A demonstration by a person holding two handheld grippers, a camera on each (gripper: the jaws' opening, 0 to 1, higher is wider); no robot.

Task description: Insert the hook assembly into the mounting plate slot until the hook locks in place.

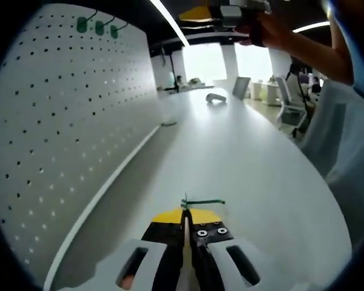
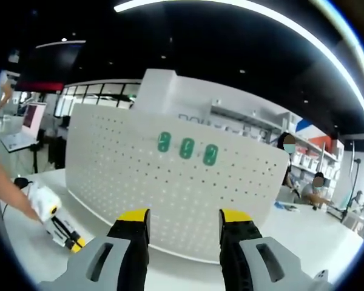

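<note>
Left gripper view: the left gripper [image 1: 185,223] has its yellow-tipped jaws pressed together, pinching a thin green wire hook [image 1: 201,202] at the tips. The hook's long axis lies crosswise to the jaws, its free end running off to the gripper's right, just above the white tabletop [image 1: 242,157]. To the gripper's left, the white pegboard [image 1: 67,121] stands upright along the table edge and recedes ahead. Three green hooks [image 1: 98,26] are mounted near its top far corner, their wire arms pointing out from the board face. A further small green item [image 1: 168,123] lies on the table at the foot of the board, well ahead of the jaws; too small to identify. Upper right of this view: the right gripper [image 1: 230,12] held aloft by a person's hand [image 1: 270,30], well apart from the table.

Right gripper view: this view faces the pegboard [image 2: 170,194] head-on. The right gripper [image 2: 185,221] has its jaws spread wide with nothing between them. Ahead of and above the gap, the three green hook bases [image 2: 186,148] sit in a row high on the board, seen end-on as ovals, long axes upright. Low to the gripper's left, the left gripper [image 2: 73,239] rests near the tabletop [image 2: 315,236] beside the board's base, held by a gloved hand [image 2: 42,203]. The pinched hook cannot be made out here.
</note>
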